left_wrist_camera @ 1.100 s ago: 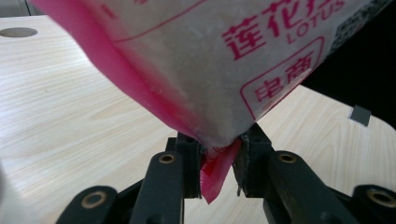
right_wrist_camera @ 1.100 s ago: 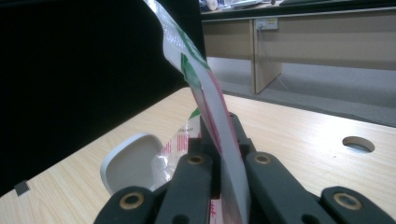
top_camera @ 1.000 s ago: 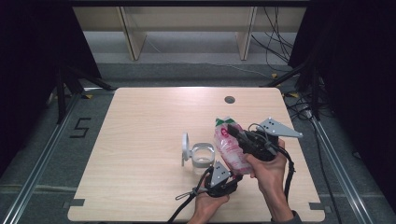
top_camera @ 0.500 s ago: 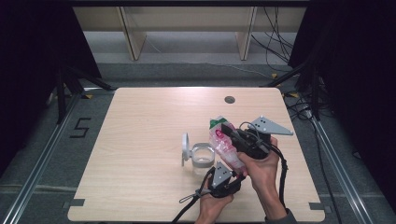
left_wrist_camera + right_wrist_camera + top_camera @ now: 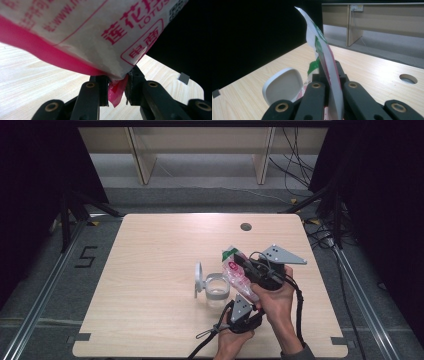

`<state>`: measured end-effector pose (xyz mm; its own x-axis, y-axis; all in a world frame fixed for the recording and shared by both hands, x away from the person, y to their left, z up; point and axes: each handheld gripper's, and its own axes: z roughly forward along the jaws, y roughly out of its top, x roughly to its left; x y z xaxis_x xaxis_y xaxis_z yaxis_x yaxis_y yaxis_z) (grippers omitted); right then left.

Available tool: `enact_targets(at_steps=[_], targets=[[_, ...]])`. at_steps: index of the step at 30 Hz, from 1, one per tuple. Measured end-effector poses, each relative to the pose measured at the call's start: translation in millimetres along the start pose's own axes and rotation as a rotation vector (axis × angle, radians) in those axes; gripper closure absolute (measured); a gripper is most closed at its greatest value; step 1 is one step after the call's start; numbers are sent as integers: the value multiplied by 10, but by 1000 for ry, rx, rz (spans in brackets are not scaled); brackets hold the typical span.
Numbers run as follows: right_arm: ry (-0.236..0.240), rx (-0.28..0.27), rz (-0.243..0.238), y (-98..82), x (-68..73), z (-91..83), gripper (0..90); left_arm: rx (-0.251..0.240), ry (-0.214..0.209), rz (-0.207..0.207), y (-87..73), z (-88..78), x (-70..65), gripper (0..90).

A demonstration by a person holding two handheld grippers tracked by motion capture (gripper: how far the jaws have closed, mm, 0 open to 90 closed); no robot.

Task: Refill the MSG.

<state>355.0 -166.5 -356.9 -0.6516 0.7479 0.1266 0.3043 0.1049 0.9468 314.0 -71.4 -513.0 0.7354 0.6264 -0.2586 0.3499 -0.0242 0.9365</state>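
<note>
Wooden table, clear jar looking empty, both grippers clamping pink-and-white bag above it

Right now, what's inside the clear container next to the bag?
The clear container looks empty, its white lid hinged open. The bag, clamped by both the left gripper and right gripper, covers its right edge.

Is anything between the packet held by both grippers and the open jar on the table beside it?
Nothing visible. The packet, pinched by the left gripper at its bottom corner and the right gripper near its top, hangs just right of the jar. The jar's lid stands open on its far-left side, away from the packet.
</note>
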Motion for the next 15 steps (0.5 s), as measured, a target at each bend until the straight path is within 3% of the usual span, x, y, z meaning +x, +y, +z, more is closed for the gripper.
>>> enact_targets(at_steps=[3,7,8,15], targets=[[-19,8,-41,-2,-5,28,900,1,-7,-3,-4,17,-12,748],[-11,25,-21,-8,24,47,900,2,-2,-1,-4,19,-31,749],[-6,32,-45,-6,31,72,900,-2,-9,-5,-6,24,-33,750],[10,50,-74,-14,82,139,900,-15,-9,-12,-11,27,-35,753]])
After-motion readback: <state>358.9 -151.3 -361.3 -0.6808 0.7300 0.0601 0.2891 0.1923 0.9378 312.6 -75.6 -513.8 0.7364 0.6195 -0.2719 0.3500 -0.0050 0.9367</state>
